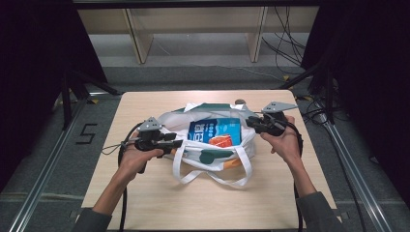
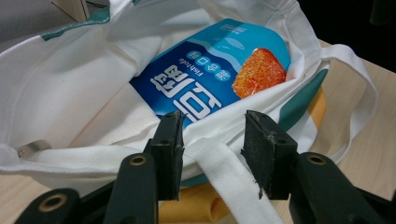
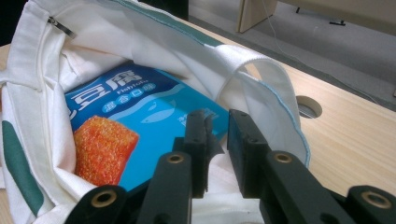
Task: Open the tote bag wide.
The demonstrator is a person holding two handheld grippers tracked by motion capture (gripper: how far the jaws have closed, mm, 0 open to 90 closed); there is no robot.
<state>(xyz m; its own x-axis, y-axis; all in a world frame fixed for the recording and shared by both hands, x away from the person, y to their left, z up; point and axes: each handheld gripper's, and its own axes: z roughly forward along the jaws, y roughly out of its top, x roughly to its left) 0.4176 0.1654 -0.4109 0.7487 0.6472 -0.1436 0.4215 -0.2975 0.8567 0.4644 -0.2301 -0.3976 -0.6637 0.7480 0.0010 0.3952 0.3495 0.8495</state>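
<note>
Lying near the middle of the table [image 1: 145, 193], a white tote bag [image 1: 193, 126] with green patches sits between two hand-held grippers; its loose straps [image 1: 212, 180] spill toward the person's edge, nearest the camera; a blue snack packet [image 1: 215, 131] with an orange picture rests inside the open mouth of the bag.

At the bag's left rim the left hand-held gripper [image 1: 175, 141] is released; in the left gripper view its jaws stand apart around the rim and a strap [image 2: 224, 177], with gaps at both pads, so nothing is pinched; the packet [image 2: 210, 74] lies just beyond them, partly covered by a fold of cloth; a yellow patch [image 2: 191, 205] shows under the strap.

At the right rim the right hand-held gripper [image 1: 251, 122] has its jaws a small way apart; in the right gripper view a crease of cloth [image 3: 215, 154] rises between them, touching the left jaw, and I cannot tell whether it is pinched; a strap loop [image 3: 261, 74] arches just past the jaws, between them and the bare table; a round hole [image 3: 309, 106] in the table lies beside that loop.

Farther off, past the table's far edge, stand pale wooden shelf legs [image 1: 140, 43] on a grey floor [image 1: 203, 48], with cables [image 1: 285, 48] trailing at the right; dark curtains [image 1: 34, 58] close both sides.
</note>
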